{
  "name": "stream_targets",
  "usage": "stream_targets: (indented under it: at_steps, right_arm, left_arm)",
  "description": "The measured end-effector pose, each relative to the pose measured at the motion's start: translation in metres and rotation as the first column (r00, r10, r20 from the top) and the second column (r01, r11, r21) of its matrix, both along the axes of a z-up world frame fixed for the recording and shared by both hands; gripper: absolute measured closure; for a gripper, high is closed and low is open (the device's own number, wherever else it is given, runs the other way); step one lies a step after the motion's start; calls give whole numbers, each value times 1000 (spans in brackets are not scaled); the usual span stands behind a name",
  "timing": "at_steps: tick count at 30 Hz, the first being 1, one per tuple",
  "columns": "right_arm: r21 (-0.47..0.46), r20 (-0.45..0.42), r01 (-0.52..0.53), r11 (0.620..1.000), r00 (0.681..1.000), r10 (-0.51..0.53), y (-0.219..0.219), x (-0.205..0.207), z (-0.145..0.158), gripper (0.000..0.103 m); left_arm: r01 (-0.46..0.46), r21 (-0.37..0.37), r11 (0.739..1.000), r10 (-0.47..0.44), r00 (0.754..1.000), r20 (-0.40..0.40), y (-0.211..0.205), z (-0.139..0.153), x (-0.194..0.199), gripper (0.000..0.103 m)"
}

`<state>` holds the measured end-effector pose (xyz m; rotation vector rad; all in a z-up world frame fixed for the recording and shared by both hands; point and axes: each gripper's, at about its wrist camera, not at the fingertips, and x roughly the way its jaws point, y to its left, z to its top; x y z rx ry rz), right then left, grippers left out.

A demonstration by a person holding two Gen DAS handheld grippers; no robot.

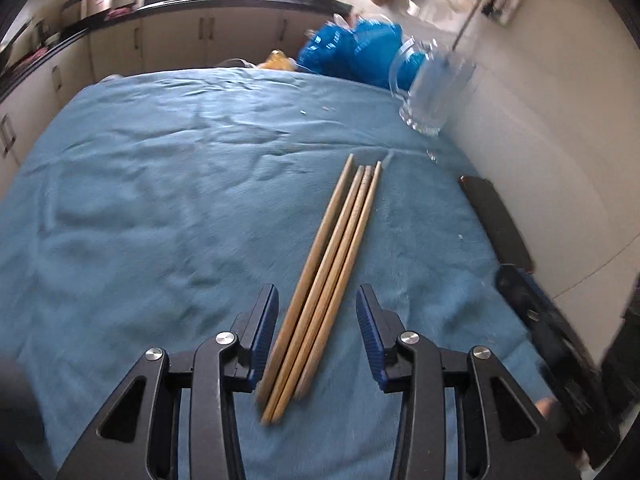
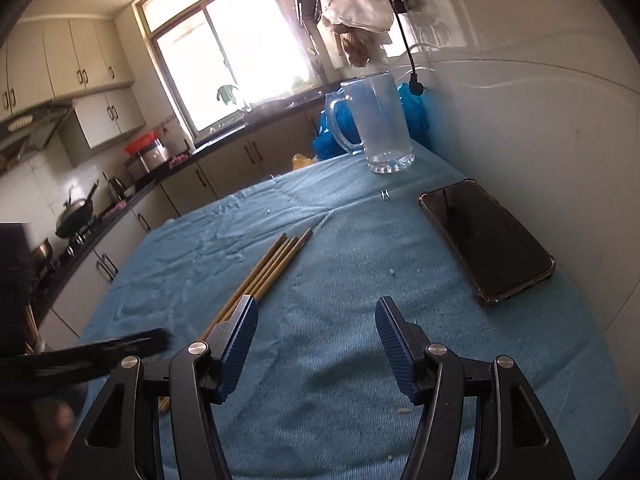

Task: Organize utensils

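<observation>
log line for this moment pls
left gripper: jaws open astride chopsticks | right gripper: open, empty | glass mug: upright, empty | phone: flat on cloth

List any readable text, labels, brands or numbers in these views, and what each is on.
None readable.
Phone: screen dark, no text visible.
Glass mug: no print visible.
Chopsticks: no markings visible.
Red-lidded container on the counter: too small and blurred to tell.

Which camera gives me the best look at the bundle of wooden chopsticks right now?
The left wrist view: the four wooden chopsticks lie full length on the blue cloth, between the open left gripper. The right wrist view shows only their far tips; the right gripper's left finger hides the rest.
</observation>
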<state>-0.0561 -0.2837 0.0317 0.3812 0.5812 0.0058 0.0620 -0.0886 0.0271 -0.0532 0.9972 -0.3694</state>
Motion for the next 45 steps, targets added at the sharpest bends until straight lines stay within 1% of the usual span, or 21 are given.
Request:
stream_targets:
  at_steps: [3,7,8,9,10,12,13,15,17,21,24,28,30,32,34,35,36,39,40,42,45]
  right_arm:
    - [10,23,-3,1000,1000,3,-2,0,1,37]
    - [64,12,-4,998,1000,3,-10,3,-5,37]
    - [79,8,-2,997,1000,2,-11,4,-7,37]
    - [95,2,3,995,1000,-3,-14,4,-9,37]
    - [111,-2,8,994,1000,-8,-17,5,-10,37]
    - [134,-12,14,991,1000,-13,-20,5,-13,37]
    - [142,-20,18,990,1000,-15,-21,6,-15,37]
    - [153,-30,25,988,999,-21,-23,5,-17,37]
    - [155,-35,29,987,999,-24,-24,5,-17,37]
    - [161,-54,24,987,998,-16,-23,7,-19,37]
    - [166,-62,29,986,998,-19,-23,7,-21,37]
    - [176,-67,31,984,998,-19,-25,9,-23,37]
    - [184,-75,33,982,997,-19,-25,9,-25,37]
    - [193,-86,33,981,996,-17,-27,10,-27,37]
    - [202,-96,34,979,995,-15,-27,10,-28,37]
    - [207,-101,34,978,995,-14,-28,11,-29,37]
    - [211,-104,35,977,995,-13,-28,11,-30,37]
    - [217,-111,33,976,994,-9,-29,11,-32,37]
    - [218,-116,32,975,993,-7,-29,12,-32,37]
    - [221,-122,29,975,993,-2,-28,12,-33,37]
    - [216,-129,23,976,992,5,-27,13,-33,37]
  left_arm:
    - [33,33,999,-32,999,-19,-17,-15,18,65]
    - [53,76,996,-51,998,-27,-27,-22,31,75]
    - [44,64,997,-42,999,-35,-25,-21,32,78]
    - [18,49,999,-16,999,-39,-21,-21,34,90]
    - [-11,12,1000,12,998,-61,-12,-20,36,98]
    - [-58,-42,997,54,994,-97,4,-21,37,103]
    - [-93,-15,996,91,989,-114,12,-23,36,103]
    - [-94,-25,995,91,989,-117,19,-24,28,103]
    - [-82,3,997,82,991,-110,22,-21,16,103]
    - [18,18,1000,-18,1000,-25,8,-7,-2,103]
    - [89,-4,996,-90,996,-21,-10,-4,5,99]
    - [114,81,990,-113,993,-16,-30,-14,25,99]
    - [98,128,987,-101,995,11,-34,-14,35,100]
    - [99,149,984,-102,995,16,-38,-14,43,102]
    - [47,214,976,-55,998,34,-34,-14,45,103]
    - [40,231,972,-43,999,10,-30,-19,45,103]
    - [33,213,976,-40,999,31,-24,-19,43,103]
    - [28,232,972,-38,999,39,-18,-18,35,103]
    - [39,218,975,-47,998,31,-17,-18,32,103]
    - [66,146,987,-71,997,25,-12,-14,26,103]
    - [64,99,993,-67,997,36,-7,-6,17,103]
